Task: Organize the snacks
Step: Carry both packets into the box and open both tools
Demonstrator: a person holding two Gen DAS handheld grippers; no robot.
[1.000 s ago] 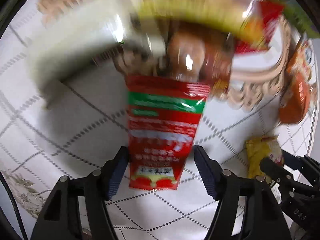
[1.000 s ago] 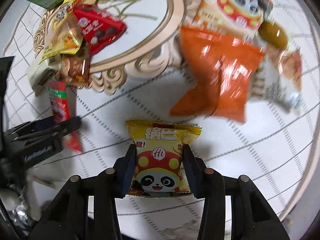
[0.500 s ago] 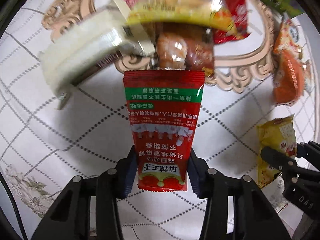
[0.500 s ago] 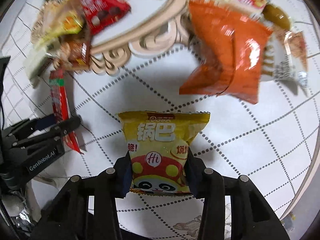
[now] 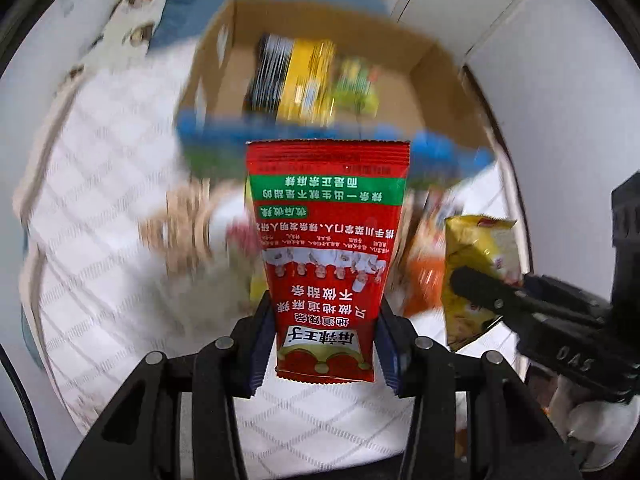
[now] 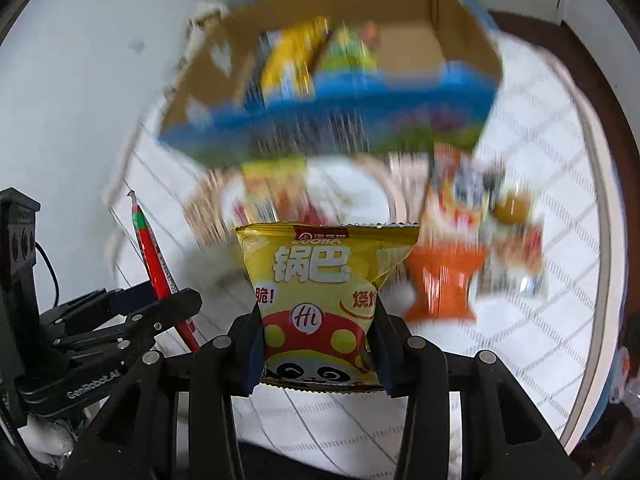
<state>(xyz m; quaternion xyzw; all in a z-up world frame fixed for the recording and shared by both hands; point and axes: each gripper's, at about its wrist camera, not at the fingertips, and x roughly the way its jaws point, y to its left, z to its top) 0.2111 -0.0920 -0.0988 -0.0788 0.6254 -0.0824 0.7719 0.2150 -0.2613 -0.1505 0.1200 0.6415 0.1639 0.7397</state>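
While lifted clear of the quilted white surface (image 5: 100,240), left hand-held gripper (image 5: 324,344) clenched on a red snack packet (image 5: 326,256) by its lower end, pads pressing both side edges. Right hand-held gripper (image 6: 318,354) clamped likewise on a yellow panda snack bag (image 6: 324,292), its jaws having just been closing on the bag. Beyond both, near the far edge of the surface, an open cardboard box (image 6: 460,36) with blurred packets inside. More blurred snacks, among them an orange bag (image 6: 444,284), loose on the surface in front of the box.
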